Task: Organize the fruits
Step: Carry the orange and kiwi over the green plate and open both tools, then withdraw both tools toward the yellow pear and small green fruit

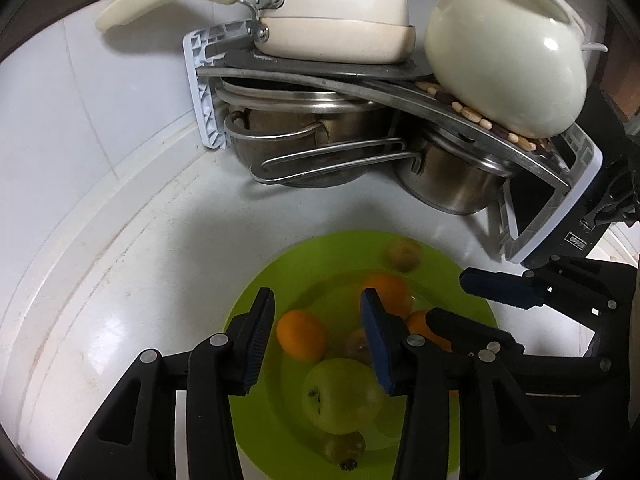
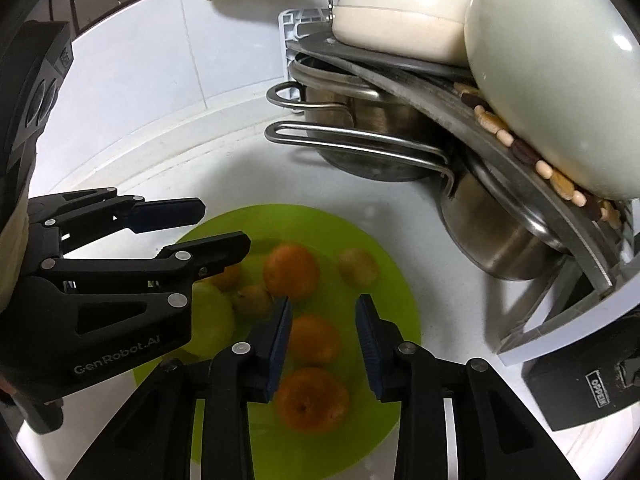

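Both your grippers are hanging over the green plate point(image 1: 256, 296), which sits on the white tabletop point(image 1: 132, 280) just in front of the corner rack point(image 1: 200, 92) stacked with steel pots point(image 1: 304, 136) and cream cookware point(image 1: 336, 12).

Your left gripper point(image 1: 318, 340) has its fingers apart with nothing clamped between them. In the left wrist view, one orange point(image 1: 301, 334) sits in the gap close to the left finger, and the green apple point(image 1: 340, 394) lies lower in the same gap, nearer the camera. A second orange point(image 1: 390, 290) peeks out past the tip of the right finger, and a small brownish fruit point(image 1: 404, 254) sits alone toward the far rim. Another small greenish fruit point(image 1: 345, 446) lies just below the apple.

Your right gripper point(image 2: 324, 340) is spread open too, holding nothing. In the right wrist view, two oranges line up in its gap: one point(image 2: 314, 340) between the blue pads, and one point(image 2: 312, 398) closer to the camera. Whether the fingers touch either one I can't tell; the fruit is blurry. A third orange point(image 2: 291, 270) lies beyond the fingertips, with a small brownish fruit point(image 2: 358, 266) to its right.

The left gripper also shows in that view on the left, reaching in over the plate's near-left side, above the apple point(image 2: 212, 320).
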### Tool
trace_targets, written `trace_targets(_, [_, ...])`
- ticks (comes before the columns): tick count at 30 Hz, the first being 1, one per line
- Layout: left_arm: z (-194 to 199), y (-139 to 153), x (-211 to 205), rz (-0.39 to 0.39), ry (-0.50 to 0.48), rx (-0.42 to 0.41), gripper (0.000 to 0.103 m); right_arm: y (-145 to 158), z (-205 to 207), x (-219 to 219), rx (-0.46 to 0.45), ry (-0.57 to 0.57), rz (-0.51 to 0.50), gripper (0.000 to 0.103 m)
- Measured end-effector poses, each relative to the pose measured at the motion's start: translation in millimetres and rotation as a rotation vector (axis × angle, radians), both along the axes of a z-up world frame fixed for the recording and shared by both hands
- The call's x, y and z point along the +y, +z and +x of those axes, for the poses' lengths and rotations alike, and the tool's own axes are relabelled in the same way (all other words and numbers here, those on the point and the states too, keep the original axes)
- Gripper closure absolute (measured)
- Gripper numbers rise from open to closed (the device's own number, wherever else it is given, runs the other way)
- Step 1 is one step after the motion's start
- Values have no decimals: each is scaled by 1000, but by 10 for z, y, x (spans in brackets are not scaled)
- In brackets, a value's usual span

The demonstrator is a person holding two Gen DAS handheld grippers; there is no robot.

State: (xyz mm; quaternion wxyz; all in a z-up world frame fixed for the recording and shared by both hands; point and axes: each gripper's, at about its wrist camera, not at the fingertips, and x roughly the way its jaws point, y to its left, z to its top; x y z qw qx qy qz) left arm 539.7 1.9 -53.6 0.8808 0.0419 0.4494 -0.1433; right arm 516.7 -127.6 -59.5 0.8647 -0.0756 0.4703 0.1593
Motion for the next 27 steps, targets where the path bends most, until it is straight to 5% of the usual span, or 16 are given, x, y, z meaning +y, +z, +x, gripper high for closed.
trace_targets(13, [-546, 425, 99, 2, 29, -117, 44, 470, -524, -137, -129, -29, 13, 61])
trace_targets(27, [-1401, 805, -136, -35, -49, -223, 33, 877, -1404, -461, -247, -103, 74, 51])
